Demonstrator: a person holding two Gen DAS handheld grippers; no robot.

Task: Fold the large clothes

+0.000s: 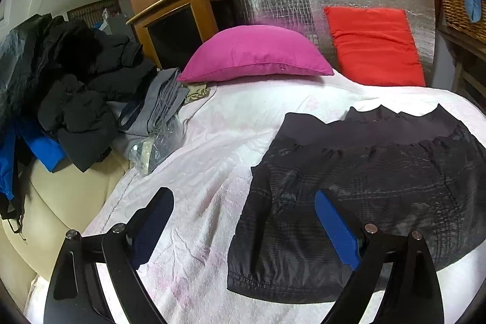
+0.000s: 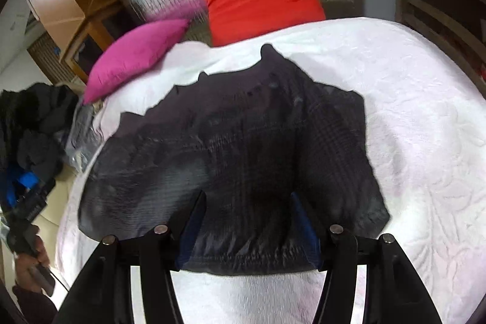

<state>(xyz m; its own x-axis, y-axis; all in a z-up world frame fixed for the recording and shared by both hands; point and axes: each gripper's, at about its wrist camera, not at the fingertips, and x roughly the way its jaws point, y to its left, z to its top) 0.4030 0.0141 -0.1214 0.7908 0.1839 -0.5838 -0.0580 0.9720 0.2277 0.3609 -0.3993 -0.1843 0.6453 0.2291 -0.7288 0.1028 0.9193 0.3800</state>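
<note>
Dark garment (image 2: 231, 160) lies folded mid-frame on bed (image 2: 425, 141); both grippers' jaws open, empty; clothes pile (image 1: 76, 99) upper left remains.

White textured bedspread (image 1: 212, 160) bare left of folded black garment (image 1: 364, 187); dark clothes pile (image 1: 76, 99) blocks far left, magenta pillow (image 1: 255, 53) behind.
</note>
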